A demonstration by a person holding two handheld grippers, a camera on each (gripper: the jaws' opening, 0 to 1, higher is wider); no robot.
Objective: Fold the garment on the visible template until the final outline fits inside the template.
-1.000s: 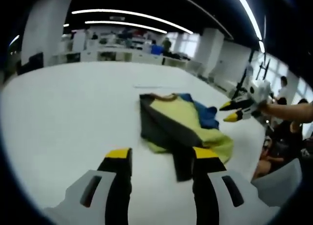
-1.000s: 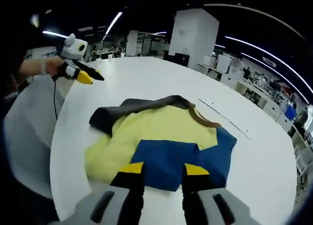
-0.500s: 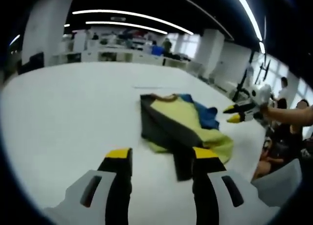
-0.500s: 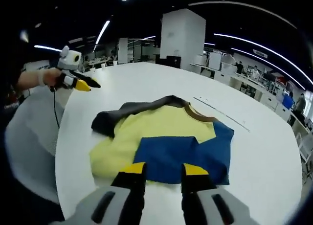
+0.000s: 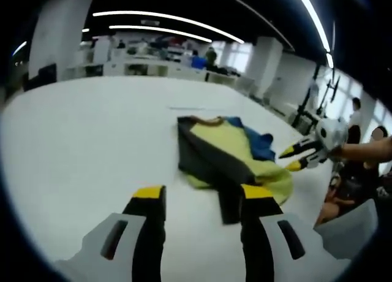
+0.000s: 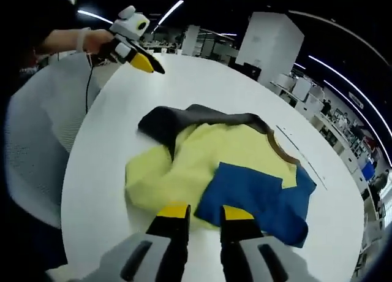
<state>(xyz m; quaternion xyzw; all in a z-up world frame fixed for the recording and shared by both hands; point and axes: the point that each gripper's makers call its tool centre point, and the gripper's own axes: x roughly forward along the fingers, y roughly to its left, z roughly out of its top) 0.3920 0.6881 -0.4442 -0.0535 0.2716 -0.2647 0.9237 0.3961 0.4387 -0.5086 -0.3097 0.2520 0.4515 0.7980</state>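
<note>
A folded garment (image 5: 228, 154) in yellow, blue and dark grey lies on the white table (image 5: 79, 141). My left gripper (image 5: 202, 199) stands open just short of its dark grey sleeve, touching nothing. In the right gripper view the same garment (image 6: 220, 165) shows its blue panel nearest, yellow in the middle and the grey part at the far side. My right gripper (image 6: 205, 214) hovers open over the near edge, where blue meets yellow. The right gripper (image 5: 300, 156), held by a hand, shows its two yellow tips apart beside the garment. The left gripper (image 6: 138, 52) hangs above the table's far edge.
A thin line mark (image 5: 190, 108) runs across the table beyond the garment, and also shows as a line mark (image 6: 306, 165). A grey mesh chair (image 6: 37, 141) stands off the table's edge. People sit at the right (image 5: 361, 165). Desks and pillars fill the background.
The right gripper has dropped lower and closer to the garment's side, and its jaws stand a little narrower. The left gripper and the garment have stayed where they were.
</note>
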